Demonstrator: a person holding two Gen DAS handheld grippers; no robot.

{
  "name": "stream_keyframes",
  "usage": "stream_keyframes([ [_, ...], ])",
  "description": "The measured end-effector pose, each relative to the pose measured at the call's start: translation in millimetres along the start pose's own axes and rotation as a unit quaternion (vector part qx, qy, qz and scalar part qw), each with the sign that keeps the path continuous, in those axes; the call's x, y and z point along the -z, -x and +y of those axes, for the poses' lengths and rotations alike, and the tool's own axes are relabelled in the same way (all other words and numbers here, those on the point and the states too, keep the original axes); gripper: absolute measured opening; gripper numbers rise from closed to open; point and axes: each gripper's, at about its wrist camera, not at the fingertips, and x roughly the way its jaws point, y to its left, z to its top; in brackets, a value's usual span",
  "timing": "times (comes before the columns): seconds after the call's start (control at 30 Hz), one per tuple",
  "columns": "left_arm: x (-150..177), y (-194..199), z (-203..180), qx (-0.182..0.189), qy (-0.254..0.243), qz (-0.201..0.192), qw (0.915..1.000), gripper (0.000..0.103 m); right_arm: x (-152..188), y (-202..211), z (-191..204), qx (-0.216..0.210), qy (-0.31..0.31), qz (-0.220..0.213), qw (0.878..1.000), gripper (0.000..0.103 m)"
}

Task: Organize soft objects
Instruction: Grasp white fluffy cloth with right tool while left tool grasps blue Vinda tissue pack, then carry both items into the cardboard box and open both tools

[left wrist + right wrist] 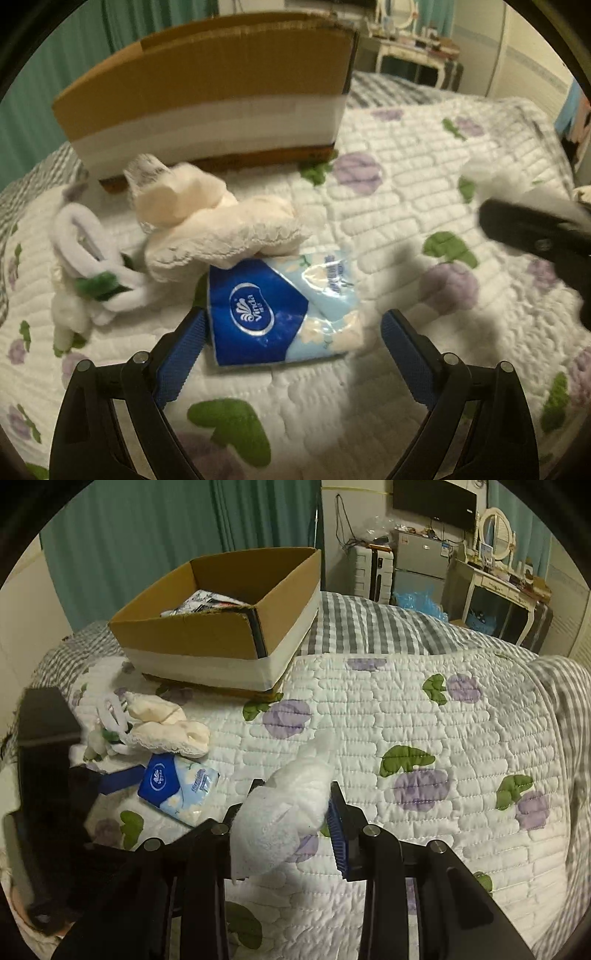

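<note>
Left tongs (291, 321) spread wide around tissue pack (280, 314) in front of cardboard box (207, 96), right tongs (295, 812) clamped on white cloth (280, 819), cream cloth (221, 229) between pack and box, on quilted bed (406, 206).

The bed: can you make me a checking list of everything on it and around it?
Surface: quilt with purple flowers, over a grey checked sheet.
Job's things: tissue pack, cream sock, white plush toy lie by the box; something is already inside.
Clutter: nothing seen.
Tongs: left tongs open around the tissue pack; right tongs shut on a white cloth.
Cables: wires hang on the far wall.
Surroundings: green curtain, dresser, fridge.
</note>
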Motion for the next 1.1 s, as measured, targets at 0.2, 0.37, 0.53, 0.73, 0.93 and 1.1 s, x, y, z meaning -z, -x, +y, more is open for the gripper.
stream_keyframes([
  [0.2, 3, -6, 5, 0.006, 0.005, 0.0, 1.0, 0.074, 2, 2, -3, -0.011, -0.012, -0.004, 1.0, 0.032],
  [0.37, 12, 15, 14, 0.033, 0.008, -0.012, 0.9993, 0.074, 6, 6, -2, -0.011, -0.013, -0.009, 1.0, 0.032],
  [0.53, 23, 52, 18, 0.042, -0.014, -0.035, 0.9984, 0.074, 7, 18, 4, -0.014, -0.01, -0.021, 1.0, 0.032],
  [0.73, 30, 108, 34, 0.058, -0.025, -0.079, 0.9949, 0.074, 7, 50, 17, -0.022, -0.006, -0.044, 0.999, 0.032],
  [0.93, 20, 152, 50, 0.056, -0.012, -0.128, 0.9902, 0.074, -6, 90, 39, -0.006, 0.011, -0.075, 0.997, 0.032],
  [1.1, 6, 183, 68, 0.039, -0.01, -0.164, 0.9857, 0.074, -23, 121, 63, -0.027, 0.025, -0.103, 0.994, 0.032],
])
